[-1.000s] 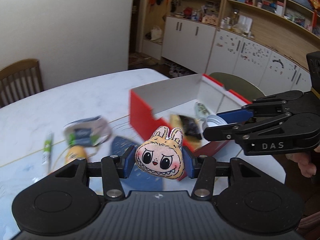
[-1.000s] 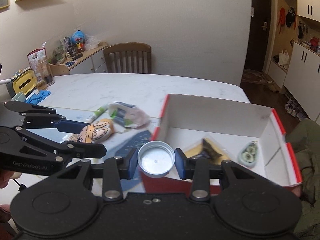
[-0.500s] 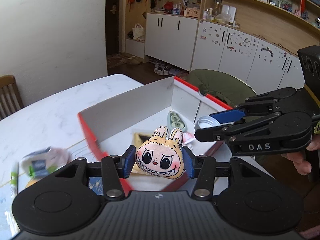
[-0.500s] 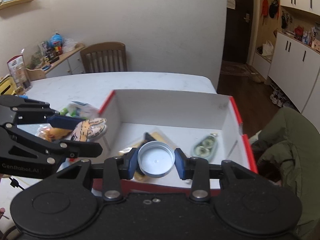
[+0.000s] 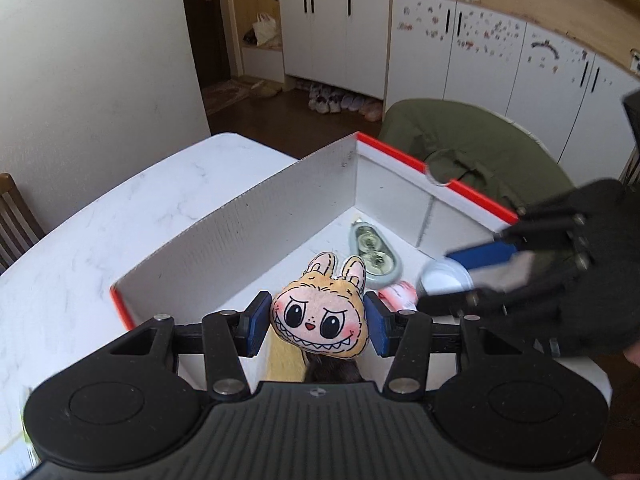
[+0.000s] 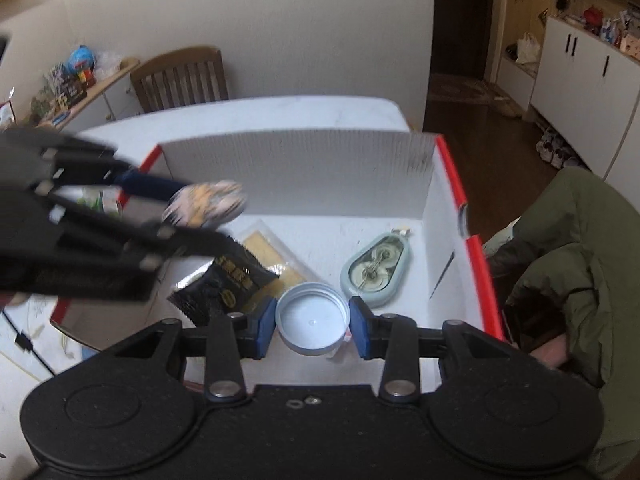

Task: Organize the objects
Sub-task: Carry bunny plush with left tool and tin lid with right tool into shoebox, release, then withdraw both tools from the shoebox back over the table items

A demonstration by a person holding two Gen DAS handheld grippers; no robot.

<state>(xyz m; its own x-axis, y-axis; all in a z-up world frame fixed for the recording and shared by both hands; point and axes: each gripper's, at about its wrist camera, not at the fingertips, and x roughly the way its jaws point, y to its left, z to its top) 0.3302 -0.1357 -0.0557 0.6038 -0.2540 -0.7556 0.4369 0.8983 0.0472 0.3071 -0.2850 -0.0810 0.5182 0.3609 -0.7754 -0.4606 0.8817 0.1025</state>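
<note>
White table [image 5: 100, 240], red-edged box [image 6: 296, 152], left hand-held gripper [image 5: 318, 322] clamping plush toy [image 5: 320, 320], right hand-held gripper [image 6: 312, 326] clamping white lid [image 6: 311, 324], both blurred across views.

Left gripper [image 5: 319, 323] clamps a plush monster head [image 5: 320, 320] above the red-rimmed box [image 5: 256, 220]

Soft even indoor light, fisheye-bent edges, opposite gripper motion-blurred in both views
</note>
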